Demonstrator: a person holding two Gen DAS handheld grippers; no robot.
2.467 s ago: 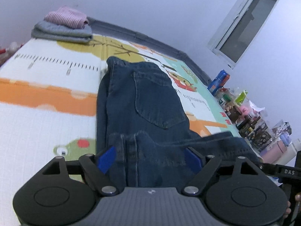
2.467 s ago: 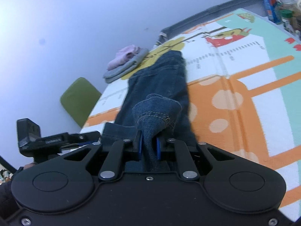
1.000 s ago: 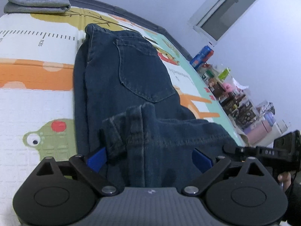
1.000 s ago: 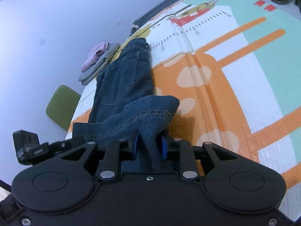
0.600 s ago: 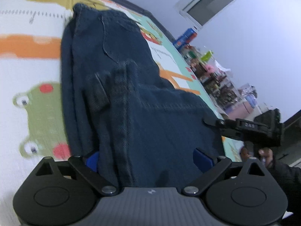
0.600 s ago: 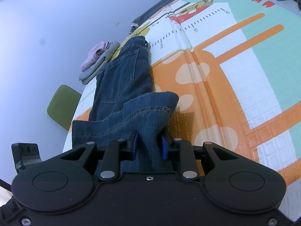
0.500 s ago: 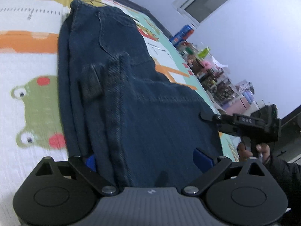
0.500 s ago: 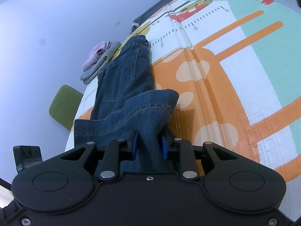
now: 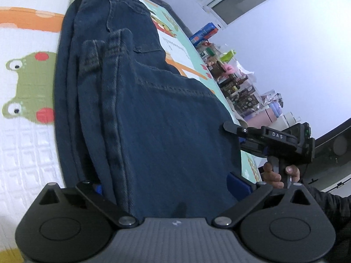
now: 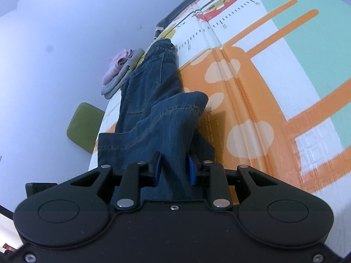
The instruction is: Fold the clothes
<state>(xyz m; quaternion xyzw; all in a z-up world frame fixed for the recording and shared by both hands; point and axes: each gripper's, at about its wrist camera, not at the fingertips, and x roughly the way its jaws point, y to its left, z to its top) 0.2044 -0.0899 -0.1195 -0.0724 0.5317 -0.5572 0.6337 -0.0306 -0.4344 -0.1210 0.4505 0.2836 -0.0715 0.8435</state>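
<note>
Dark blue jeans [image 9: 153, 109] lie lengthwise on a printed play mat [image 9: 26, 142], with the leg end doubled back over the seat part. My left gripper [image 9: 169, 186] is open wide; the folded denim runs between its blue pads and hides the left one, while the right pad [image 9: 238, 184] shows bare. At the right edge of the fold, my right gripper [image 9: 232, 129] is seen from the side, held by a person's hand [image 9: 274, 175]. In the right wrist view the right gripper [image 10: 174, 168] is shut on a bunched part of the jeans [image 10: 149, 83] near the hem.
A folded pink and grey clothes stack [image 10: 119, 70] lies on the mat beyond the waistband. A green chair [image 10: 84, 125] stands off the mat's left side. Bottles and boxes [image 9: 230, 76] crowd the far right edge under a window [image 9: 237, 2]. The orange and teal mat [image 10: 263, 65] stretches to the right.
The lifted leg end has travelled farther up over the jeans. The left gripper has swung so the right gripper and hand now show large at its right. The right grip is unchanged.
</note>
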